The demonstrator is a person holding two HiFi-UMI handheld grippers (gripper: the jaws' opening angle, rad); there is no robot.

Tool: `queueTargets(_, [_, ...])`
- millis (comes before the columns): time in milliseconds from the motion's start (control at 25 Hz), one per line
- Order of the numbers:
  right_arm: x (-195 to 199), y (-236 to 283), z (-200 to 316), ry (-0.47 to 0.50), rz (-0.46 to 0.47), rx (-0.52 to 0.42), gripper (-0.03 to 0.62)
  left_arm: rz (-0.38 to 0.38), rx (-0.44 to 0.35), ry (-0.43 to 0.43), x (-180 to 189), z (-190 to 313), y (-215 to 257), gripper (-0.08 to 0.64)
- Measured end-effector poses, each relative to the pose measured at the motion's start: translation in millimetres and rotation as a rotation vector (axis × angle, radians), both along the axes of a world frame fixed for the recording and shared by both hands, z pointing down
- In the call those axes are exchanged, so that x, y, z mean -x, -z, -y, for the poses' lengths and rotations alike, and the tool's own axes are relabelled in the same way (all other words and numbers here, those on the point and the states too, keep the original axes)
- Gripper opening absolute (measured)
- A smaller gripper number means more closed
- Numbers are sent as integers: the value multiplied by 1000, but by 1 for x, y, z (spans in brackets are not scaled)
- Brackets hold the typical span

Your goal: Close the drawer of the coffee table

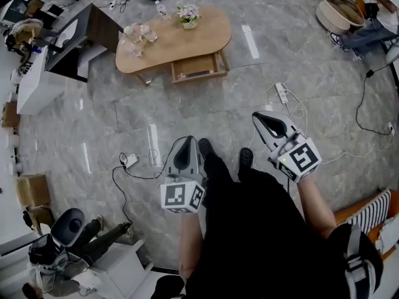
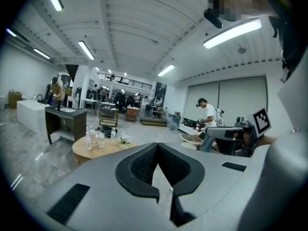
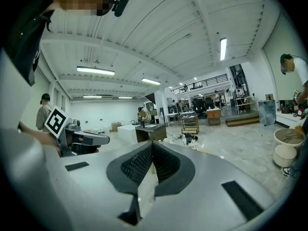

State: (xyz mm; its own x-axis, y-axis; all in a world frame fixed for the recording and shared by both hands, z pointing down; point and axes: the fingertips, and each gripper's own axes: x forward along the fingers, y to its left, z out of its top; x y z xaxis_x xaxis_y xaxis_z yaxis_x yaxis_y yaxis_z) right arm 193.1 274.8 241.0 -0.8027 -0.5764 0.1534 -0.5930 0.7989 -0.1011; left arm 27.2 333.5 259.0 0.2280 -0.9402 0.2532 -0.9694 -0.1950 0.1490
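The drawer (image 1: pixel 198 67) stands pulled out of the coffee table (image 1: pixel 212 30), on the side facing the person, so the closing is not yet begun. The left gripper (image 1: pixel 189 143) and right gripper (image 1: pixel 265 118) are both clenched on nothing, well apart from the coffee table. The approach and the push both remain to be done.

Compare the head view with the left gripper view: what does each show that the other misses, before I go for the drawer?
Head view only: the drawer standing open in the coffee table front, and the power strip on the floor. Left gripper view only: the left gripper with its jaws shut together and nothing between them, ceiling lights, and a person in a white shirt at the right. Both: the coffee table top with bottles on it, the dark desk beside it, and the right gripper.
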Motion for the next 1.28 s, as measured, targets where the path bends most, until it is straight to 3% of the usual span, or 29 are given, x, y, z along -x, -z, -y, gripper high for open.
queueTargets(360, [45,-3,29,-65,-27,32,12,60,-5,-89,44,34,-4,14])
queueTargets(600, [102,8,56,-96,-33,20,12,30,-64,-150,100,68,8,14])
queueTargets(720, [130,9,72,-136,-41,20,12,51,-69,-186,135,80,8,14])
queueTargets(1040, [178,8,98,-277,-73,15,12,55,-33,-258,214,103,-15,14])
queueTargets(1280, [189,-5,97,-326,-96,58,12,26,-8,-286,232,122,-26,14])
